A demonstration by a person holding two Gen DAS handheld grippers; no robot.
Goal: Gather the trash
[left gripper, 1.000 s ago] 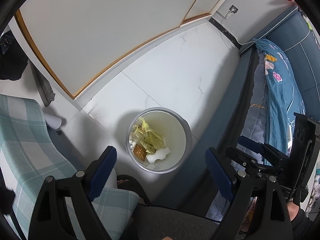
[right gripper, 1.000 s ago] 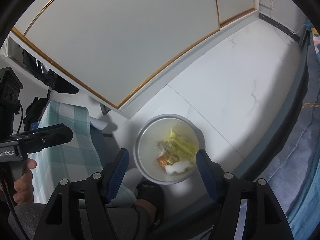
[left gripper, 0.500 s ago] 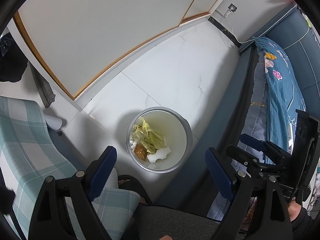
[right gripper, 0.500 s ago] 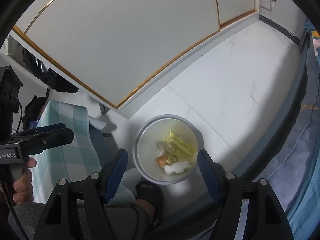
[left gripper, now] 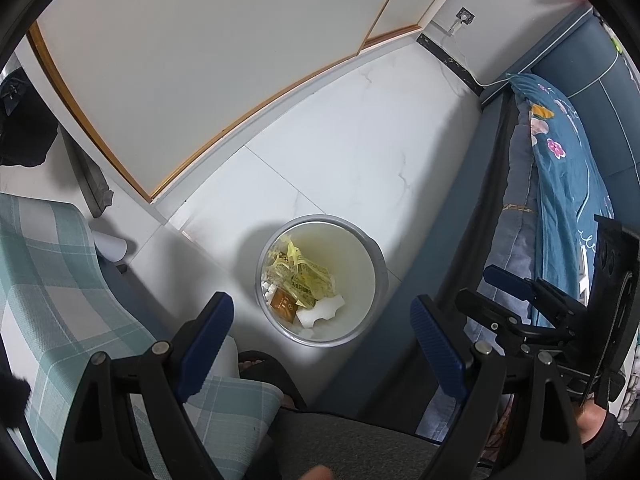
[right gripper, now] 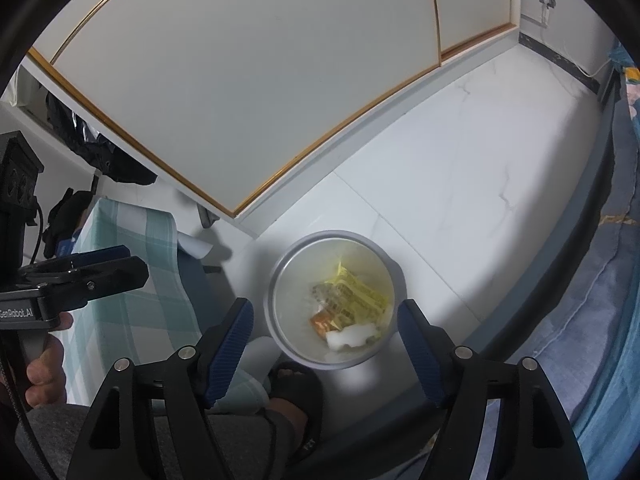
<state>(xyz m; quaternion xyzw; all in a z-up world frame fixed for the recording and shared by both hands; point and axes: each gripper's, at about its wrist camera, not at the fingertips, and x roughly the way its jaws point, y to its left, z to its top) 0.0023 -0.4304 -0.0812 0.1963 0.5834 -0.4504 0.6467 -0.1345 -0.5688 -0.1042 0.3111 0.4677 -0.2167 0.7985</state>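
A round grey trash bin (left gripper: 382, 276) stands on the white floor, seen from above in both views (right gripper: 276, 300). Inside lie yellow wrappers (left gripper: 304, 276), a brown packet (left gripper: 283, 302) and a white foam piece (left gripper: 322, 310); the right wrist view also shows the wrappers (right gripper: 352, 294). My left gripper (left gripper: 322, 332) is open and empty, high above the bin. My right gripper (right gripper: 326, 336) is open and empty, also high above it. The right gripper shows in the left wrist view (left gripper: 520, 292); the left one shows in the right wrist view (right gripper: 96, 268).
A green checked cloth (left gripper: 48, 280) covers a surface at the left. A bed with blue floral bedding (left gripper: 560, 184) runs along the right. White wardrobe doors (left gripper: 220, 60) stand behind the bin. My sandalled foot (right gripper: 300, 392) is beside the bin.
Both grippers have barely shifted over the bin. Nothing was taken hold of or let go.
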